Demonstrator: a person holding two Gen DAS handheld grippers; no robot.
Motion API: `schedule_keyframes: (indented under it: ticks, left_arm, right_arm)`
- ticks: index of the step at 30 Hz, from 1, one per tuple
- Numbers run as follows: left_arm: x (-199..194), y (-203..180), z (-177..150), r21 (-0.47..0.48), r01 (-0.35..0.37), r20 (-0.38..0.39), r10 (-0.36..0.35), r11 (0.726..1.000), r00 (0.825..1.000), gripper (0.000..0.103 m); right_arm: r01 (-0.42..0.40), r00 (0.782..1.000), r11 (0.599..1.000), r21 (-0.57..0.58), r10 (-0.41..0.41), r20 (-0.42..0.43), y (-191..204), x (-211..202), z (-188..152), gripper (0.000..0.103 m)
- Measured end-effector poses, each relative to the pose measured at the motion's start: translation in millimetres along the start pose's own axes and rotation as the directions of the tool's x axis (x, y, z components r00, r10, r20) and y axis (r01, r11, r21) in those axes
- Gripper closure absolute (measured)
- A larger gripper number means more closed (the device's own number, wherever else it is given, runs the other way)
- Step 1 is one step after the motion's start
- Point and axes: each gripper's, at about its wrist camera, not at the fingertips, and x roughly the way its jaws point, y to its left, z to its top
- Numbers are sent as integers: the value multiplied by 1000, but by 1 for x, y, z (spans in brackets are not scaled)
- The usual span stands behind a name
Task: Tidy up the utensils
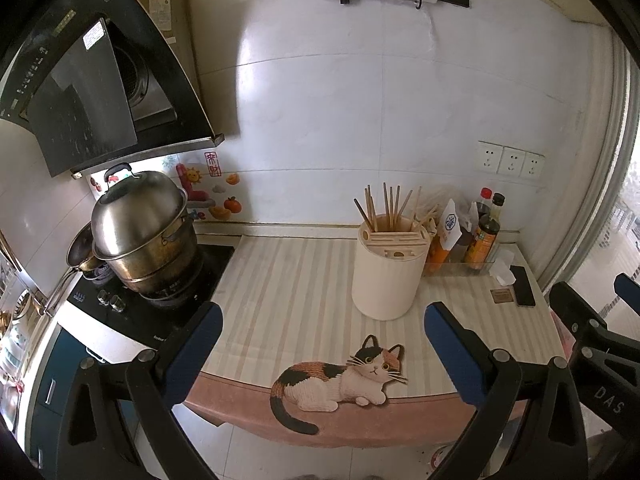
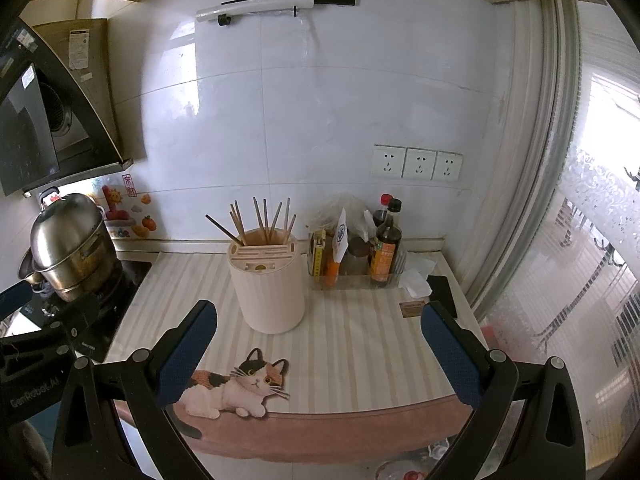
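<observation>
Both grippers spread wide, empty: left gripper (image 1: 322, 344), right gripper (image 2: 320, 344), held above the counter's near edge. Cat-print mat (image 1: 340, 380) directly below. Cream utensil holder (image 2: 267, 282) upright mid-counter, chopsticks (image 2: 260, 220) standing in its rear compartment. Sauce bottles (image 2: 384, 244) just beside, right.

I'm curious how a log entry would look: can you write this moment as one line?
left gripper: open, empty | right gripper: open, empty | chopsticks: upright in holder | holder: on counter, untouched
</observation>
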Motion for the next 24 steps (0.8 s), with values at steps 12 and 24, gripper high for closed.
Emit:
schedule_keyframes:
  ticks: [12, 24]
  left_arm:
    - [-1, -1, 3, 1, 3, 1, -3, 1000, 1000, 0]
    - [0, 3, 5, 1, 20, 1, -20, 1000, 1000, 0]
  right_arm:
    - [4, 1000, 1000, -8, -4, 0, 4, -4, -1, 0]
    - [-2, 1000, 1000, -8, 2, -3, 2, -2, 1, 0]
